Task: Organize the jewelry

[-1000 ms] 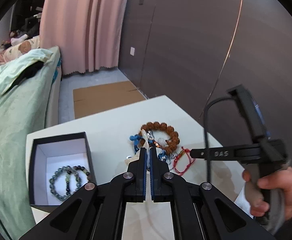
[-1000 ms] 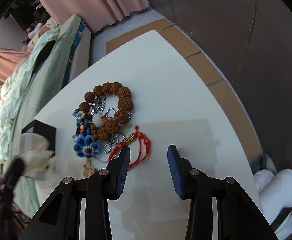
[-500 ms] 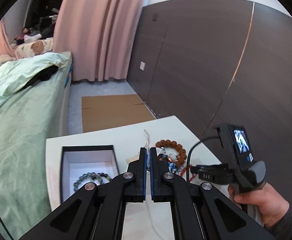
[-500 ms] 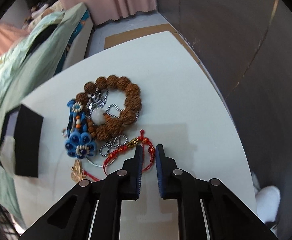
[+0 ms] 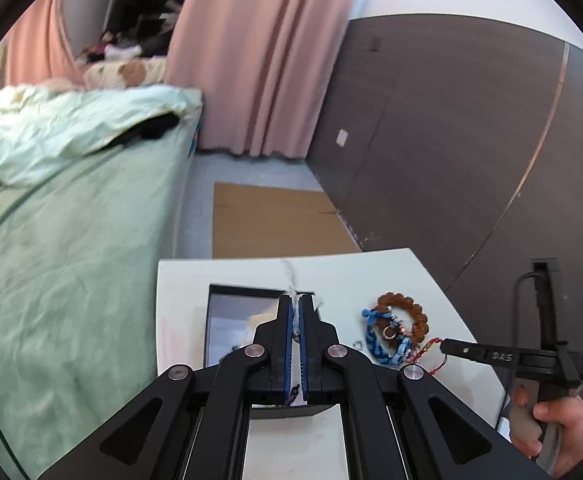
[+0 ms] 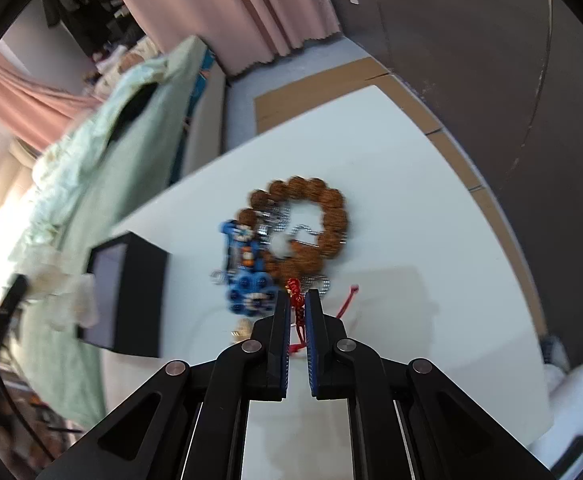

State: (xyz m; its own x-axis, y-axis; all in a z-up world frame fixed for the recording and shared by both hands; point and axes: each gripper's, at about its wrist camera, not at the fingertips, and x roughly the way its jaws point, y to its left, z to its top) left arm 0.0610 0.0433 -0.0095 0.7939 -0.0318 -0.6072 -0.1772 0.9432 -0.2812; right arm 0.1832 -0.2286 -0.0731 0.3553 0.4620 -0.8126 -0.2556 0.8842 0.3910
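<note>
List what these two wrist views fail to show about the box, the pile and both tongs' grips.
- Black box contents: left wrist view, covered by the left tongs.
- Clear bag contents in those tongs: too small.
- Jewelry pile details: right wrist view, motion-blurred.
- Red cord bracelet in the right tongs: mostly hidden between them.

Box interior (image 5: pixel 231 320): we see only a strip; the left gripper (image 5: pixel 296 312) covers the rest.
Pale item in its fingers (image 5: pixel 291 280): blurred, we cannot identify it.
Jewelry pile (image 6: pixel 287 240): motion-smeared; chains unreadable.
Red cord (image 6: pixel 297 304): lower end hidden between the right gripper (image 6: pixel 297 312) pads.
</note>
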